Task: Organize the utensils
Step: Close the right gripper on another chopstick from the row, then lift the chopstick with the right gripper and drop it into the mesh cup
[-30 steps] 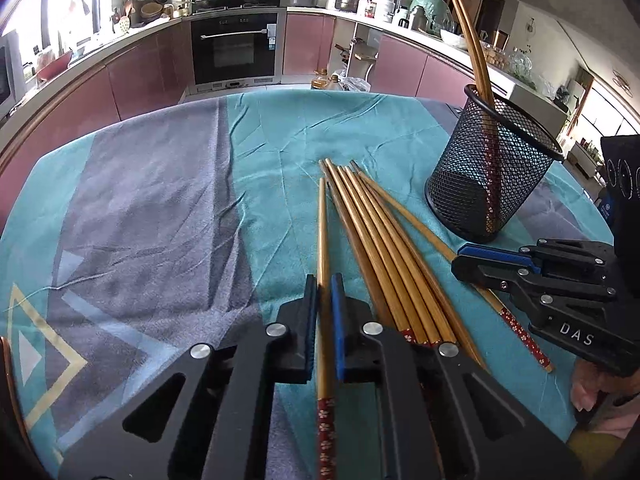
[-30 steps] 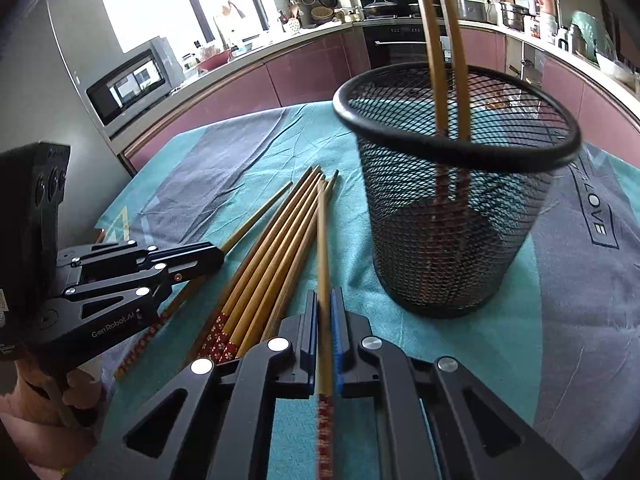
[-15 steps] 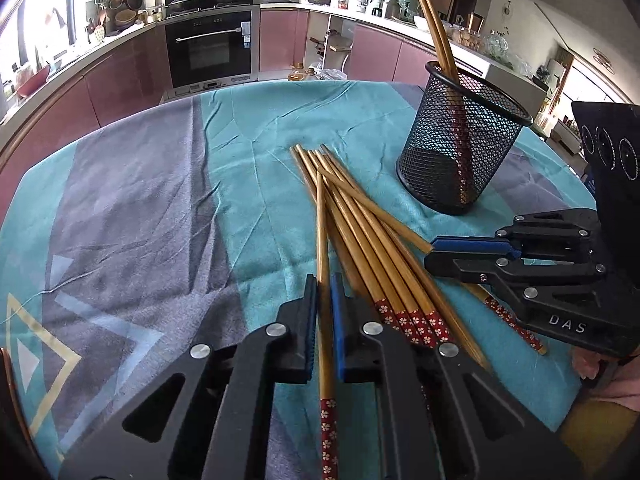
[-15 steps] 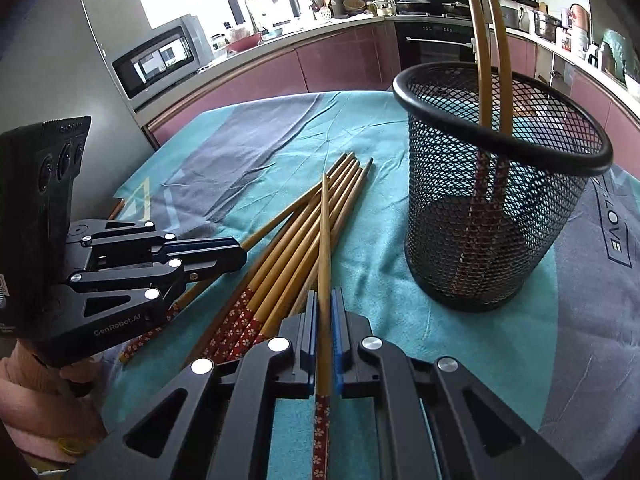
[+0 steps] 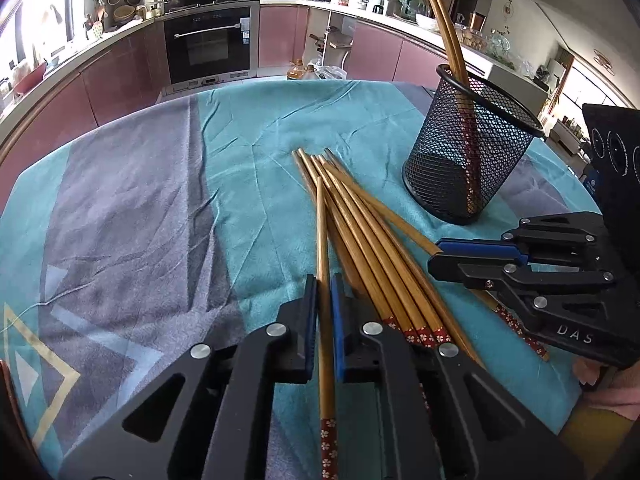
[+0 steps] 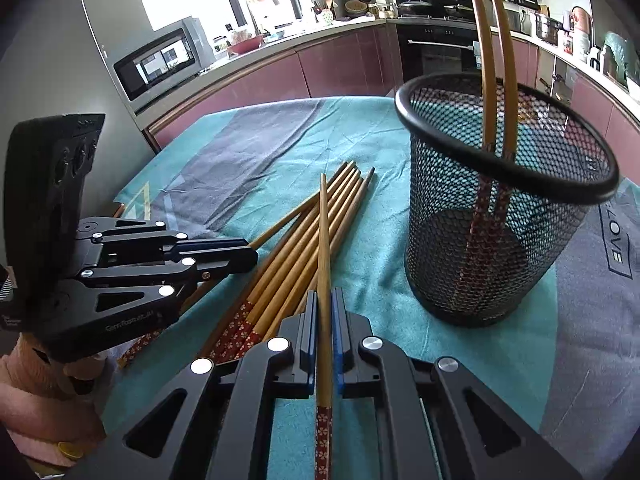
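Note:
My left gripper (image 5: 324,282) is shut on one brown chopstick (image 5: 321,224); its red flowered end sticks out behind the jaws and its tip points over the pile of chopsticks (image 5: 372,248) on the teal cloth. My right gripper (image 6: 325,300) is likewise shut on a single chopstick (image 6: 324,232) that crosses above the same pile (image 6: 280,280). The black mesh cup (image 6: 500,240) stands upright to the right of that gripper with two chopsticks leaning in it; in the left wrist view the cup (image 5: 468,168) is at the far right. Each gripper shows in the other's view: right gripper (image 5: 434,260), left gripper (image 6: 250,256).
A round table with a teal and grey cloth (image 5: 140,208) carries everything. Kitchen counters with maroon cabinets, an oven (image 5: 208,44) and a microwave (image 6: 160,60) ring the room behind. A hand in a pink sleeve (image 6: 36,392) holds the left gripper.
Both views have pulled back a little from the mesh cup and tilted. The two held chopsticks stay clamped, their tips now angled across the pile.

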The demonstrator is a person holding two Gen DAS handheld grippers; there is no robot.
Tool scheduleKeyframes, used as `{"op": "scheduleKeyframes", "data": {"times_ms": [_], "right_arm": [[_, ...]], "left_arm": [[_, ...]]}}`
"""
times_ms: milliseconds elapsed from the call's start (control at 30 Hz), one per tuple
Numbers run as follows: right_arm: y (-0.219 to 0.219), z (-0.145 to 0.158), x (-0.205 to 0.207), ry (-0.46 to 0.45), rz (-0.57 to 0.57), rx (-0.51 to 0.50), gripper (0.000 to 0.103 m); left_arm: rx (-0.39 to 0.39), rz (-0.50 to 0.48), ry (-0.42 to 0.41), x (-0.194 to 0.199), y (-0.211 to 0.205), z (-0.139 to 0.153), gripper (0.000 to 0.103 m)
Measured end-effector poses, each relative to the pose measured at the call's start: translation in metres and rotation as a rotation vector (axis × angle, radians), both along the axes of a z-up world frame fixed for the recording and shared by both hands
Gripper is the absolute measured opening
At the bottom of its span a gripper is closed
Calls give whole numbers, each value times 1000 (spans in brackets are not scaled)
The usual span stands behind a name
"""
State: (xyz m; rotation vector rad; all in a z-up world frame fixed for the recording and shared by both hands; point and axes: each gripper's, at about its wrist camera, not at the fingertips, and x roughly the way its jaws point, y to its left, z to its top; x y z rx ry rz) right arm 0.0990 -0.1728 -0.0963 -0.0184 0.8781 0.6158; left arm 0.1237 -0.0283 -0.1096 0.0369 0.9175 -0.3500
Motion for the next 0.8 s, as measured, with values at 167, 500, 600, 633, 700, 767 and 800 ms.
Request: {"op": "scheduleKeyframes", "data": {"times_ms": [167,500,600,633,700,767,800], "right_arm": [[-11,20,-8,-53,0,34,6],[-43,59,-23,-139,-18,135,6],[-51,70,-25,-160,-24,162,6],[-54,73,-26,-167,-26,170,6],[-57,79,-28,-185,-31,180,6],[-62,84,-28,-200,-39,188,6],[-64,86,-28,-208,-43,191,6]], "left_arm": [[-28,-6,-46,-9,6,19,7],[-173,-68,-142,-28,17,78,7],[-211,-87,-169,-33,20,94,7],[-222,-93,-180,-35,21,99,7],[-236,-99,-202,-40,22,109,7],[-258,-106,-220,-43,24,118,7],[-266,-110,-227,-43,25,121,7]]}}
